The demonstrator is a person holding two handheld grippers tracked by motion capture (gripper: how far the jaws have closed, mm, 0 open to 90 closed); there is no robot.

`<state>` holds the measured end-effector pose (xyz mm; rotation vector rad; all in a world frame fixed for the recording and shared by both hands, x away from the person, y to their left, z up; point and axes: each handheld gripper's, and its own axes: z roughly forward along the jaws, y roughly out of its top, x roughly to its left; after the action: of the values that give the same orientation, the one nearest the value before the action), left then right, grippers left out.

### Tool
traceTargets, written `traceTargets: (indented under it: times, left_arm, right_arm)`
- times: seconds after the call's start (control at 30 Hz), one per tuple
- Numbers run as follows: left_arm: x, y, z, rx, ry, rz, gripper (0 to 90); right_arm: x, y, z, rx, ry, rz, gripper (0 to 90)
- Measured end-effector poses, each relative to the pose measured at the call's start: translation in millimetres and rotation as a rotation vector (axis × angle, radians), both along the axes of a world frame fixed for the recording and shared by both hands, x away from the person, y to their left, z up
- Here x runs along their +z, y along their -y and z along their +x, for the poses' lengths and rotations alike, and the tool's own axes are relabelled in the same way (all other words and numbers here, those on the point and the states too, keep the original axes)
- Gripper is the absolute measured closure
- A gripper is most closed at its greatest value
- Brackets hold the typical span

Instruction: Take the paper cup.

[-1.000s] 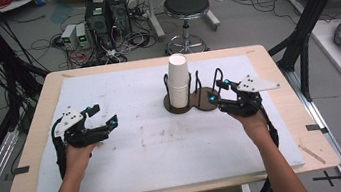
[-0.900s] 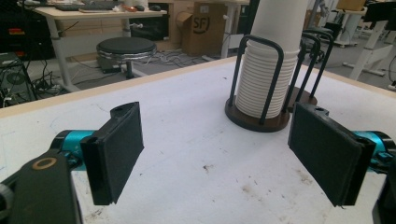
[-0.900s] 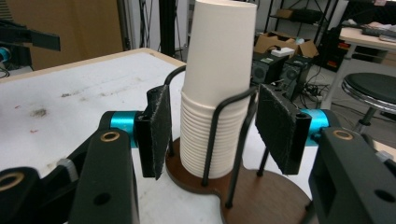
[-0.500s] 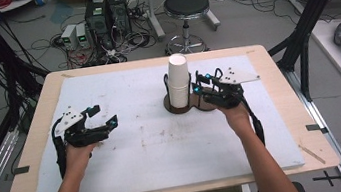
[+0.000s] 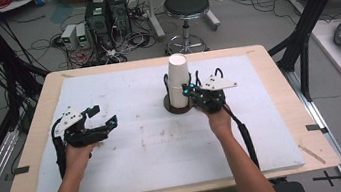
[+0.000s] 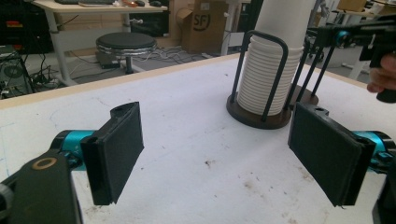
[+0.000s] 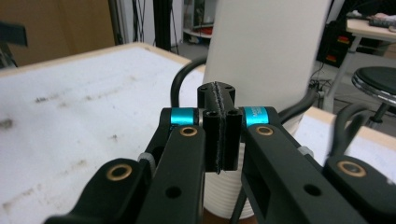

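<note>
A tall stack of white paper cups (image 5: pixel 177 77) stands upright in a dark wire holder with a round base (image 5: pixel 178 107) near the middle back of the white mat. My right gripper (image 5: pixel 187 90) is right beside the stack at its right, level with its lower half. Its jaws have just been closing and are now shut, pad against pad, with nothing between them (image 7: pixel 218 116); the cup stack (image 7: pixel 266 51) rises just behind the tips. My left gripper (image 5: pixel 105 115) rests over the mat at the left, open and empty (image 6: pixel 219 154), pointing toward the cup stack (image 6: pixel 271 74).
The white mat (image 5: pixel 155 143) covers a wooden table (image 5: pixel 274 61). Beyond the far edge a black stool (image 5: pixel 187 7) and computer boxes (image 5: pixel 105 11) with cables stand on the floor. Black frame posts (image 5: pixel 315 10) flank the table's right side.
My right hand has moved left toward the cup stack, and its jaws have gone from open to shut. The left hand has kept still.
</note>
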<state>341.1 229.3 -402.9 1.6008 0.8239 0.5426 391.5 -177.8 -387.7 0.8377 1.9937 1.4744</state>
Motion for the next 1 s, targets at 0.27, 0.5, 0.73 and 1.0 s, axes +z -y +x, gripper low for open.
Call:
traceTargets:
  times: [0.27,0.5,0.73,1.0]
  left_arm:
    - [-0.4,2.1,-0.4,-0.004,-0.003,0.006,18.0]
    - [2.0,6.9,1.2,-0.016,0.011,0.001,18.1]
    - [10.7,16.7,4.5,-0.037,0.033,-0.004,18.0]
    - [43.1,34.4,22.5,-0.090,0.092,0.018,18.1]
  right_arm:
    - [-15.2,-13.3,3.5,-0.023,-0.058,-0.018,90.0]
    - [-20.6,-14.9,8.4,-0.064,-0.114,-0.005,90.0]
    - [-18.7,-18.8,8.4,-0.084,-0.134,0.022,90.0]
    - [-17.6,-18.5,9.6,-0.106,-0.160,0.048,90.0]
